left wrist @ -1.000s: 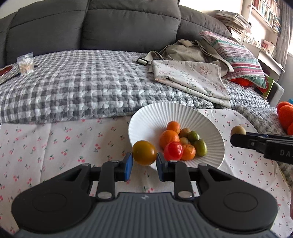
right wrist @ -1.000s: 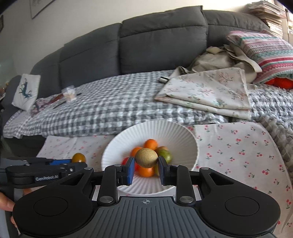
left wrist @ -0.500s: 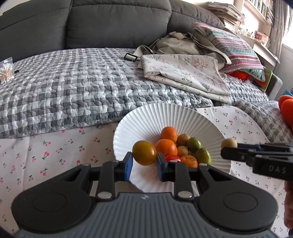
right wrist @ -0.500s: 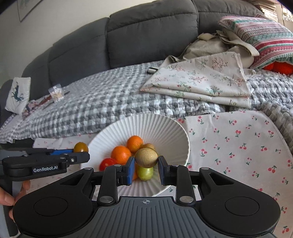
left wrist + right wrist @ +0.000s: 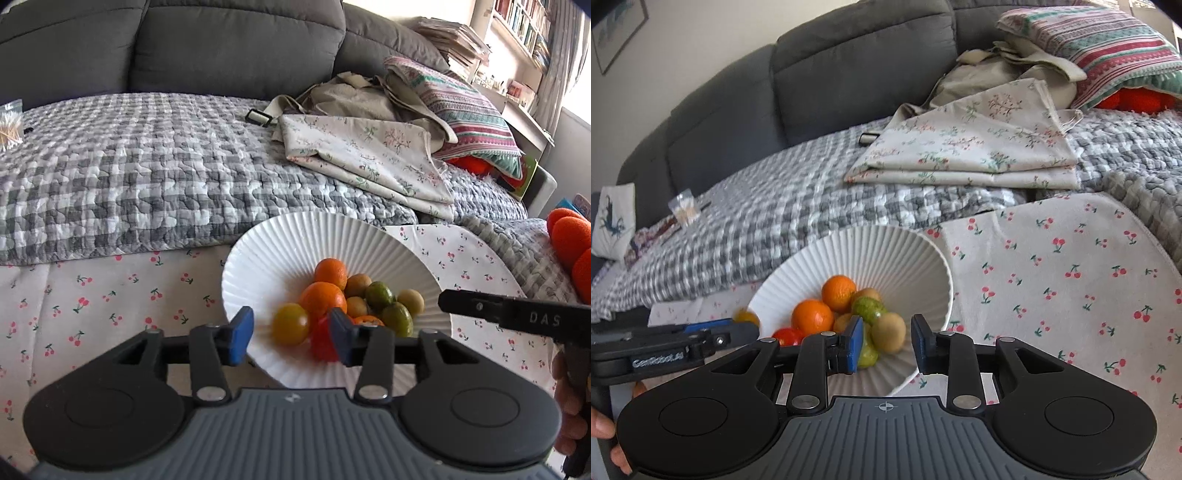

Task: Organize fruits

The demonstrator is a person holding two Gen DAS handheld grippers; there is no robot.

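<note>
Now, left wrist view: left gripper spread wide, gripping nothing; yellow-orange tomato blurred between the pads, over the white ribbed bowl.
Left advice: lift straight up so neither pad nudges the pile.
Right wrist view: right gripper parted, holding nothing; tan fruit loose between the pads, beside the green fruit.
Right advice: back out level, clear of the bowl's rim.

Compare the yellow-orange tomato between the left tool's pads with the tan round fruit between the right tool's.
The yellow-orange tomato is glossy with a greenish top; the tan round fruit is matte and plain. The tomato looks motion-blurred, the tan fruit sharp. Both sit untouched between open pads over the white ribbed bowl.
</note>
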